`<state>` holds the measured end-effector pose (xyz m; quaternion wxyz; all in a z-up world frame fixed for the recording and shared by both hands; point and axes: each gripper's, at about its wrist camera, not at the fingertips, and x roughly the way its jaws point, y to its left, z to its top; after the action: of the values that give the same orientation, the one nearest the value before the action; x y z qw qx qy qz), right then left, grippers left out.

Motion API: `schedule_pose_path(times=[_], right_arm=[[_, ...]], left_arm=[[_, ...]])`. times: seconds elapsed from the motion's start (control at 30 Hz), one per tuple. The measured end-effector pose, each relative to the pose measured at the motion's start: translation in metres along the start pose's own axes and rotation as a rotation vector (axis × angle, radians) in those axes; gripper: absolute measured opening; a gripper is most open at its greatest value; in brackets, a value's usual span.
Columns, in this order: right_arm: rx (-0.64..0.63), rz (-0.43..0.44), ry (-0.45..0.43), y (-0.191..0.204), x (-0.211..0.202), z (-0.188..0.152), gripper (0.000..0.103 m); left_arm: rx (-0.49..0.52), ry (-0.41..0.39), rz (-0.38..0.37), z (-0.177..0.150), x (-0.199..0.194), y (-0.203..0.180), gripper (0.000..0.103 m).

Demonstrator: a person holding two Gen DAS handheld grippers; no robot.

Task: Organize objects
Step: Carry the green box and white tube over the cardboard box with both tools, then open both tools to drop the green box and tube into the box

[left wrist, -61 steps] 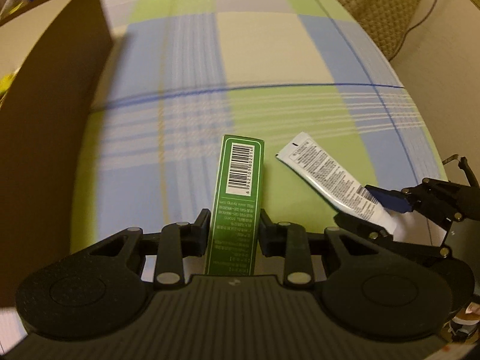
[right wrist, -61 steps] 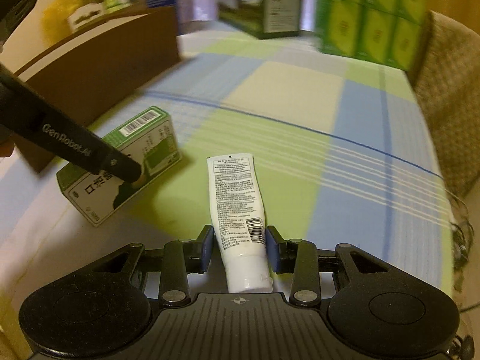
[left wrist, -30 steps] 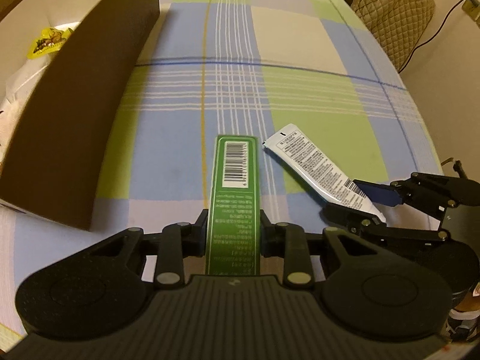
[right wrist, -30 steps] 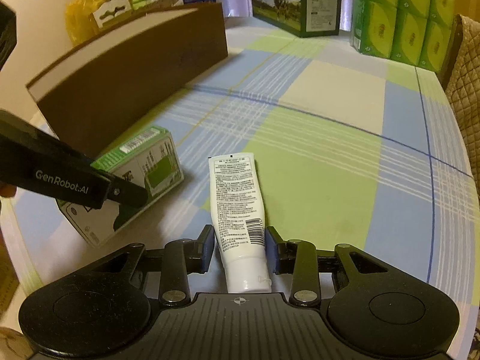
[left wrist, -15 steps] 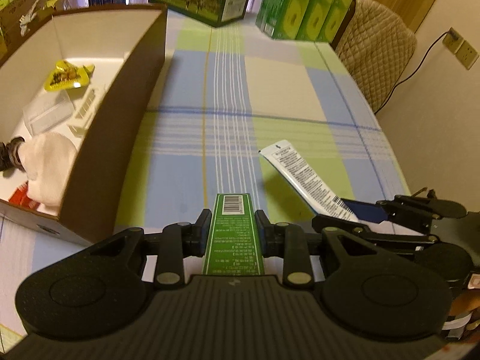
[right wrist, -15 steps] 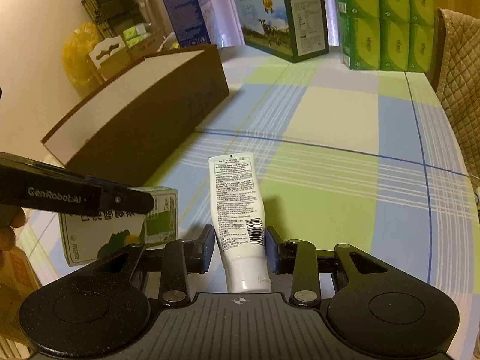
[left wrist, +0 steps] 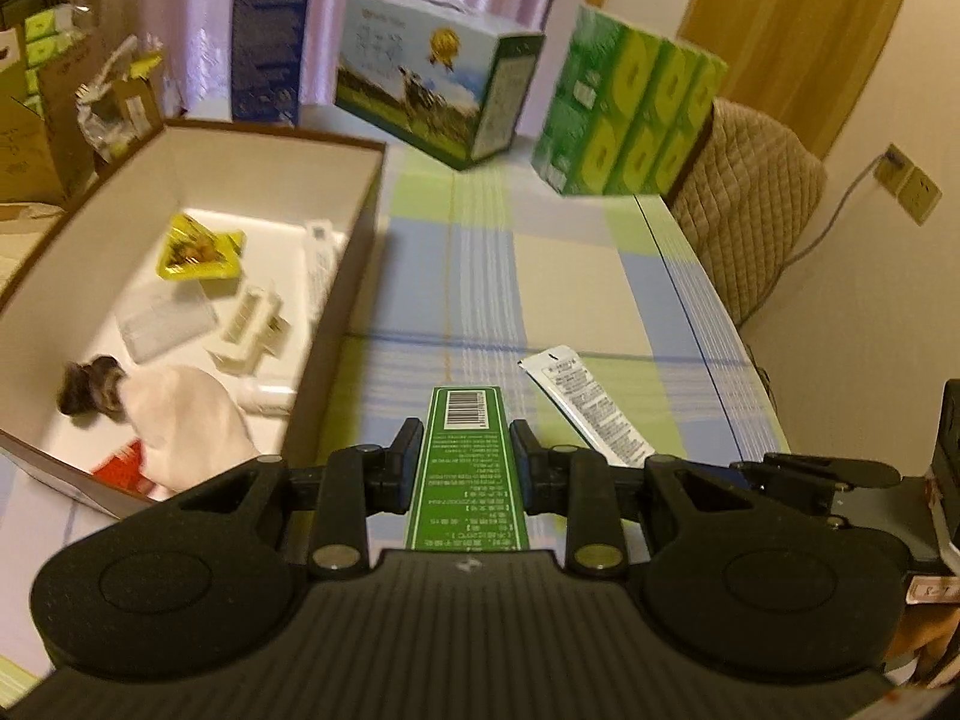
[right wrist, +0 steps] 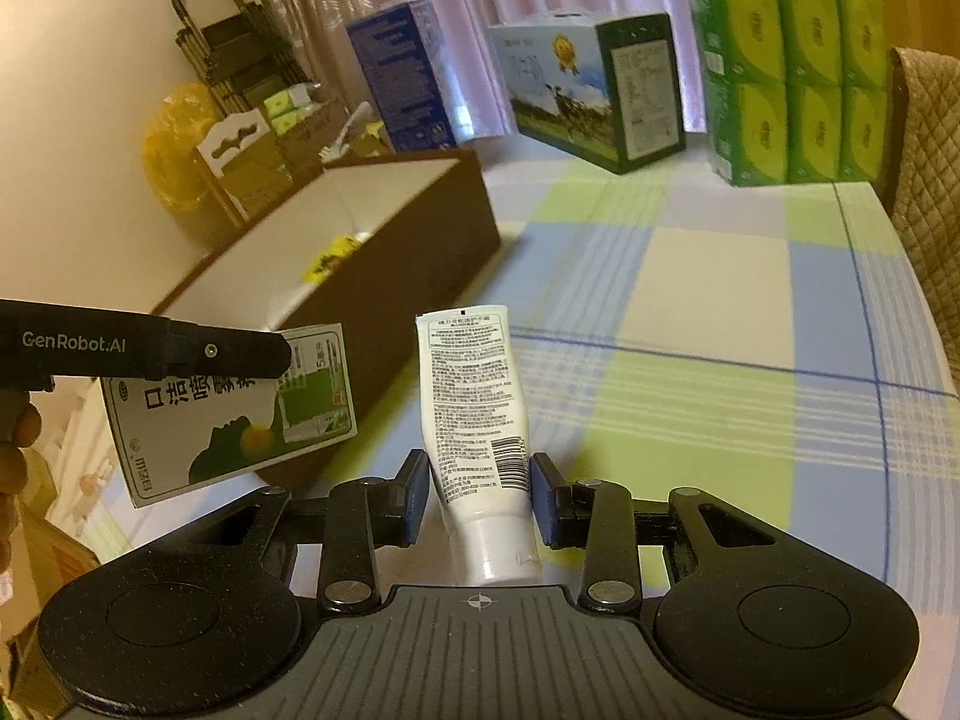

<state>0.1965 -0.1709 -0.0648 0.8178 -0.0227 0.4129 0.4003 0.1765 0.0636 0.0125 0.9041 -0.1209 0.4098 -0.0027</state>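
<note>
My left gripper [left wrist: 465, 457] is shut on a slim green box [left wrist: 467, 468] with a barcode, held in the air just right of the brown cardboard box [left wrist: 366, 228]. The right wrist view shows the same green box [right wrist: 228, 414] tilted under the black left gripper [right wrist: 180, 351]. My right gripper [right wrist: 480, 495] is shut on a white tube [right wrist: 474, 396] near its cap end, raised above the checked tablecloth [right wrist: 690, 408]. The left wrist view has the tube [left wrist: 585, 414] to the right of the green box. The brown box [right wrist: 390, 276] has a white inside and holds several small items.
At the table's far end stand a blue carton [left wrist: 267, 30], a milk case with a cow picture [left wrist: 432, 96] and green tissue packs [left wrist: 630, 120]. A quilted chair [left wrist: 756, 216] sits at the right edge. A black rack [right wrist: 234, 54] and a yellow bag [right wrist: 171, 144] stand to the left.
Both grippers have risen off the tablecloth with the green box and the tube still held. The left view now looks down into the open brown box.
</note>
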Motion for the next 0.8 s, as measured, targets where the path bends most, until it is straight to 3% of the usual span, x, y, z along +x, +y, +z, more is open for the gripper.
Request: schedule_pose_path(times=[0.4,0.8], right_arm=[[0.012,0.105,-0.016,0.062,0.026,0.046,0.033],[0.025,0.136,-0.013,0.122,0.077,0.081,0.033]], left_arm=[[-0.034,-0.098,0.065,0.029,-0.034,0.055,0.026],[-0.048,-0.112,0.117,0.052,-0.033,0.127,0.026]])
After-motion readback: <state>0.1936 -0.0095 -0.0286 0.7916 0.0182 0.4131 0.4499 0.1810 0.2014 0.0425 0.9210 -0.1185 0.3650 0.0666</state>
